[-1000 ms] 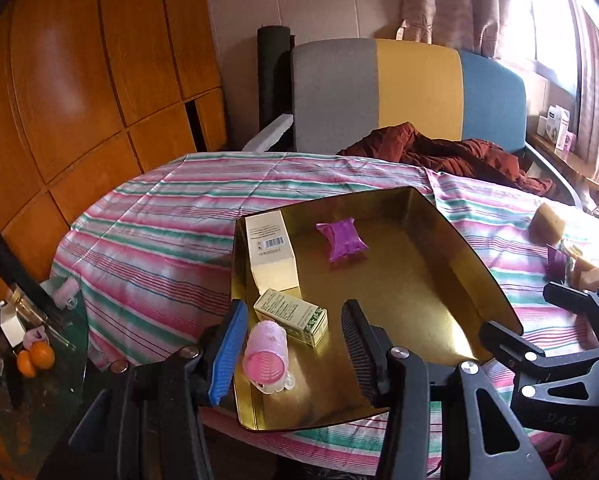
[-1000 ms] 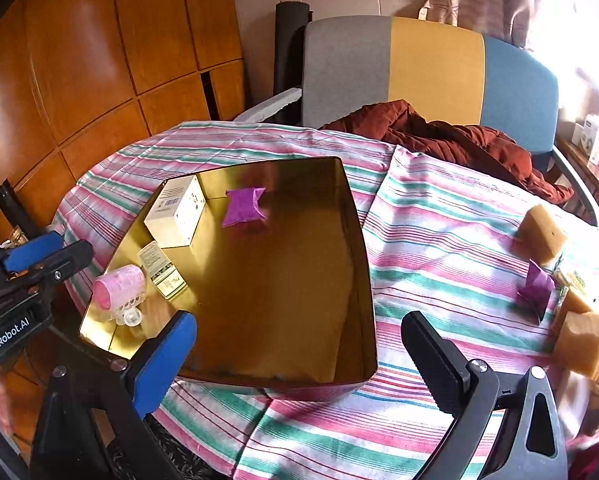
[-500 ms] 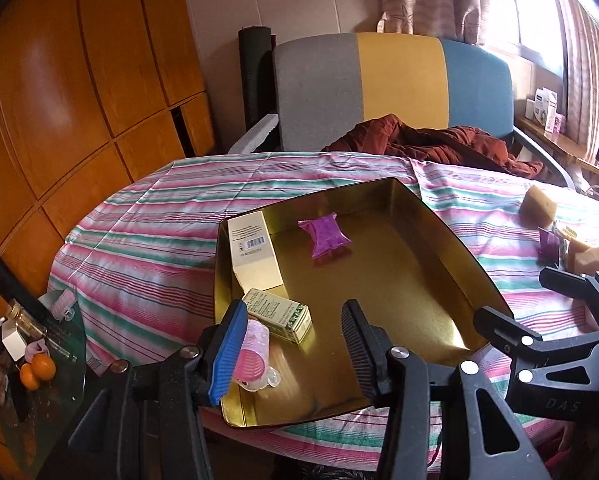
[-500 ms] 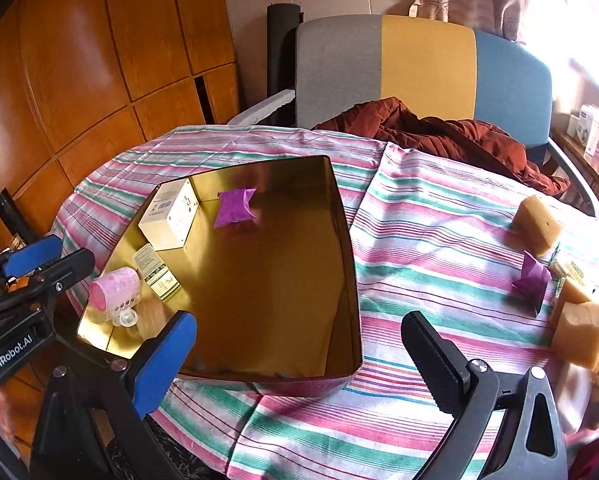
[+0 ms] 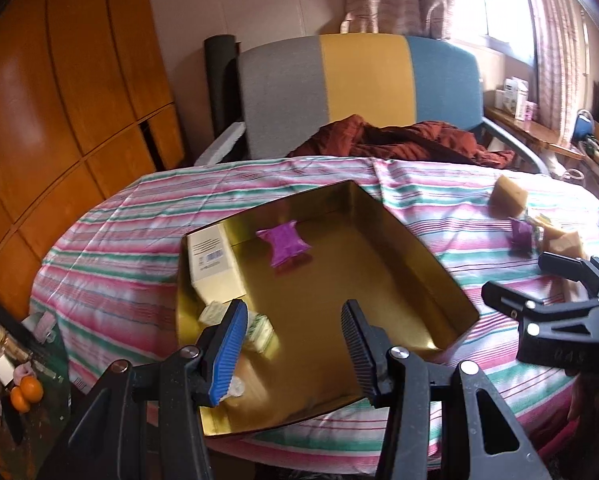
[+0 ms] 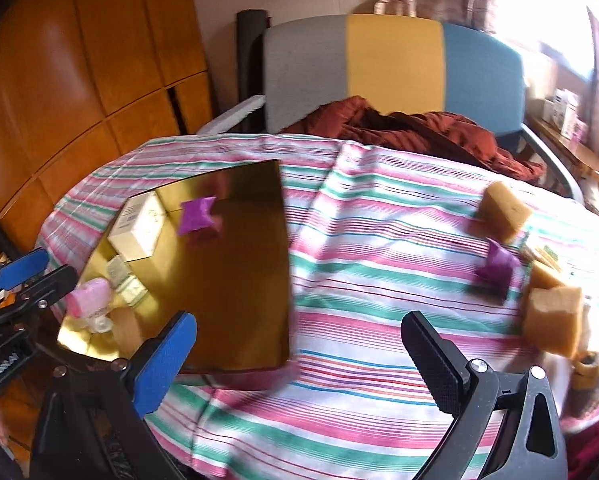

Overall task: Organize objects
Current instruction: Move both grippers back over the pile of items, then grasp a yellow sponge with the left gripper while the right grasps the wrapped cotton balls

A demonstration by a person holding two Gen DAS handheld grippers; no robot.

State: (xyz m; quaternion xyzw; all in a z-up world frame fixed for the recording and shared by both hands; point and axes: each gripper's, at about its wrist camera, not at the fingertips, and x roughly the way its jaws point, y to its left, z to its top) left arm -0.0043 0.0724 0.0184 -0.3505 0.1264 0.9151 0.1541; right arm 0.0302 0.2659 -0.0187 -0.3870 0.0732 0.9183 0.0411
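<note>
Both views have swung rightward since a second ago. The gold tray [image 6: 235, 288], now lower left in the right view, holds a white box [image 6: 139, 228], a purple wrapper [image 6: 197, 216] and a pink roller [image 6: 89, 298]. Left tongs [image 5: 295, 344] and right tongs [image 6: 299, 360] gape empty; sponges [image 6: 503, 210] at right look next.

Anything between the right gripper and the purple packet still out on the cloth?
Nothing visible. The right gripper is open over bare striped cloth; the purple packet lies beyond, with sponge blocks beside it, not in front.
</note>
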